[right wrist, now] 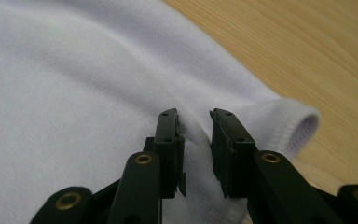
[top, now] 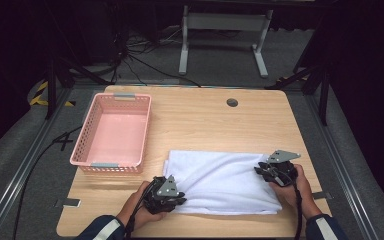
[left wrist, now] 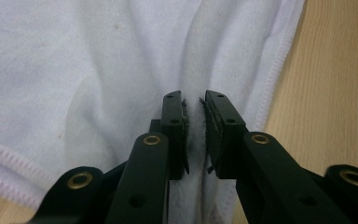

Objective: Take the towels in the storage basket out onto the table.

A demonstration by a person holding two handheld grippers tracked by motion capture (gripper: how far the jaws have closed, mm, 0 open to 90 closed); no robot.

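A white towel (top: 220, 181) lies folded on the near half of the wooden table (top: 205, 115), and both grippers work at its near edge. The left gripper (top: 172, 199) sits at the towel's near left corner; in the left gripper view (left wrist: 194, 135) its jaws stand almost together with a raised ridge of the white cloth pinched between the pads, so they grip the towel. The stitched hem (left wrist: 275, 70) runs just to the right of those jaws, with bare wood beyond it.

The right gripper (top: 266, 172) is at the towel's right end. In the right gripper view (right wrist: 194, 149) its jaws stand a little apart over the cloth, a soft fold rising between them; the pads seem to press on it, though the gap is wider than on the left. The rolled hem at the corner (right wrist: 303, 128) lies just to the right of these jaws.

A pink plastic basket (top: 87, 131) with perforated walls stands well beyond the left gripper's jaws, on the table's left side, apart from the towel. Nothing lies in it; its pink floor is bare.
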